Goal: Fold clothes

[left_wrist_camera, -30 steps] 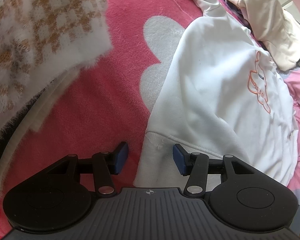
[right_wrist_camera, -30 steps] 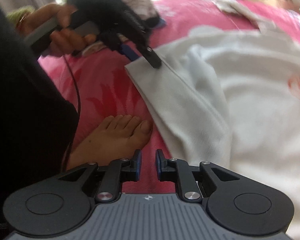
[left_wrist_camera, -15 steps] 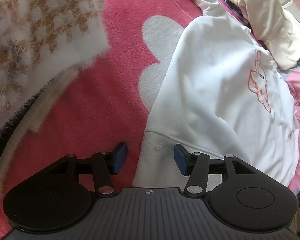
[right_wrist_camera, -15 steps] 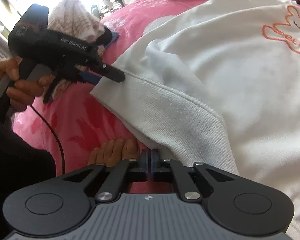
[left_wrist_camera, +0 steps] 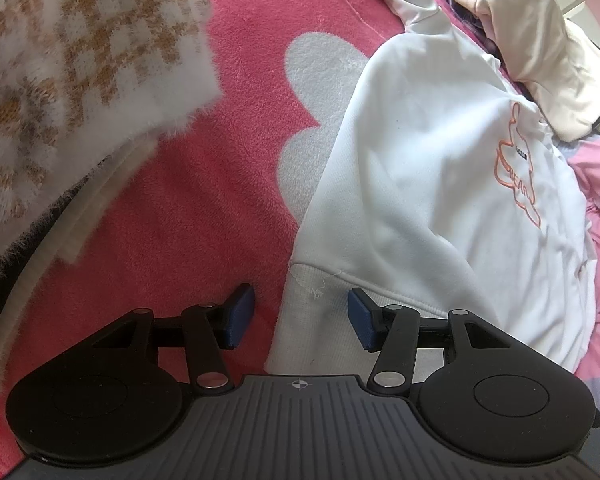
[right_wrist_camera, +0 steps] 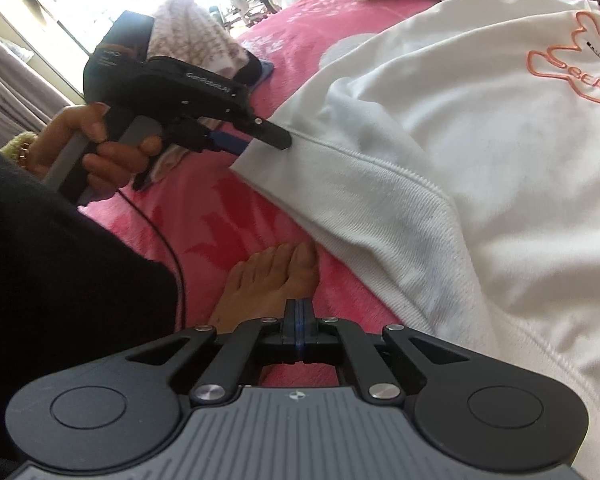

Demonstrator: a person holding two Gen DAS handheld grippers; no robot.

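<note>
Sweatshirt (left_wrist_camera: 440,168), white with an orange print, is laid flat on the pink blanket (left_wrist_camera: 204,208) of the bed, its ribbed hem toward the near edge. The left tool (left_wrist_camera: 300,318) is held half open astride the hem's left corner, which is not seen to be clamped. The right tool (right_wrist_camera: 299,330) is fully closed on nothing, beside the hem. The gripping step appears to be in hand. Next, the right tool must likely be reopened and both hem corners pinched.
</note>
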